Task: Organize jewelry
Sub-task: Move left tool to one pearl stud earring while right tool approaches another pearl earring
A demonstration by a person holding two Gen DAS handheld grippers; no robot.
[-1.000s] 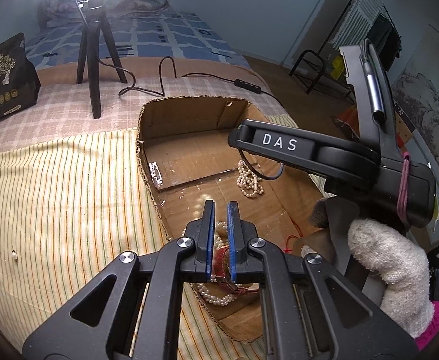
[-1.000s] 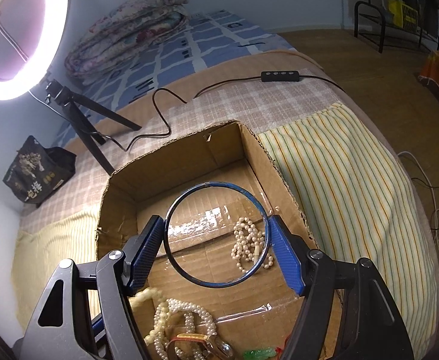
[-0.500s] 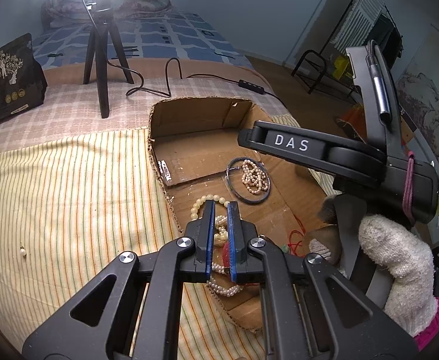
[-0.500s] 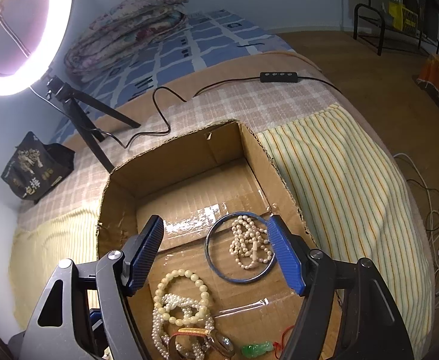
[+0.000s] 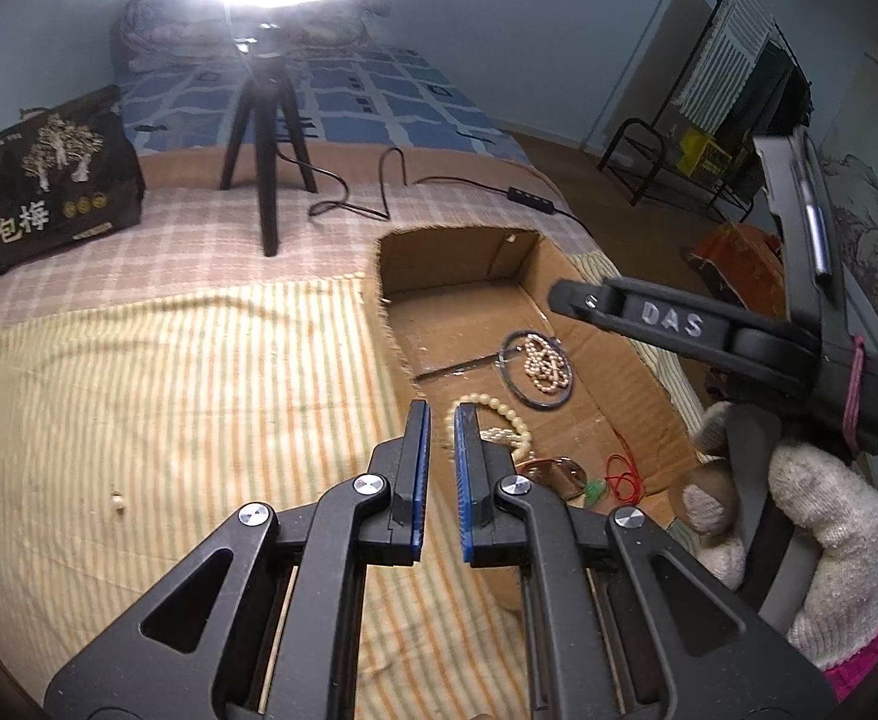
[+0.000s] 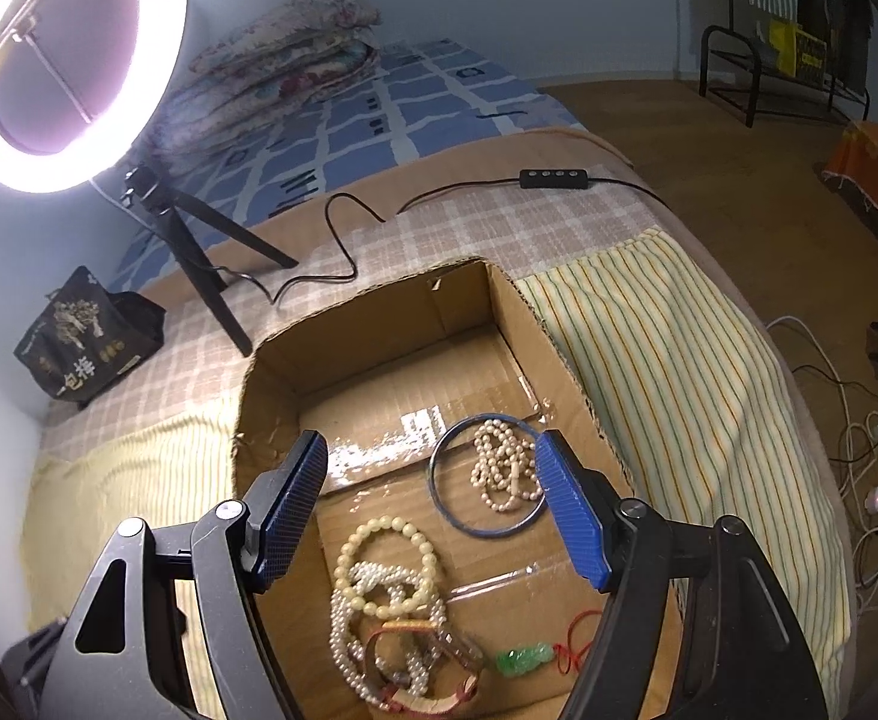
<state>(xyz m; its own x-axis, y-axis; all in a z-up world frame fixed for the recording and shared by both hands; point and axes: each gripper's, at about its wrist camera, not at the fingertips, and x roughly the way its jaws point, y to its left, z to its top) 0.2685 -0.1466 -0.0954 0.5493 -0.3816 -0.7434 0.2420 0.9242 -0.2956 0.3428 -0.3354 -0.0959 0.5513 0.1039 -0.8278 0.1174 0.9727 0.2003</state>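
Note:
An open cardboard box (image 6: 270, 372) sits on the striped bedspread and also shows in the left wrist view (image 5: 559, 264). A blue bangle (image 6: 439, 498) lies on its floor around a small pearl strand (image 6: 502, 468); both show in the left wrist view, the bangle (image 5: 508, 378) and the strand (image 5: 544, 363). Nearer lie a cream bead bracelet (image 6: 378, 564), pearl necklaces (image 6: 342, 630), a brown bracelet (image 6: 420, 654) and a green pendant on red cord (image 6: 523, 657). My right gripper (image 6: 432, 510) is open and empty above the box. My left gripper (image 5: 440, 420) has its jaws nearly together, empty, over the box's left edge.
A ring light on a tripod (image 6: 198, 252) stands behind the box, with its cable and controller (image 6: 556, 177) on the checked cloth. A black bag (image 5: 48, 180) sits at the far left. A small bead (image 5: 117, 501) lies on the striped cloth. The bed edge drops at the right.
My right gripper let go of the blue bangle, which now lies in the box around the pearl strand. Both grippers have drawn back and up; the left one moved left.

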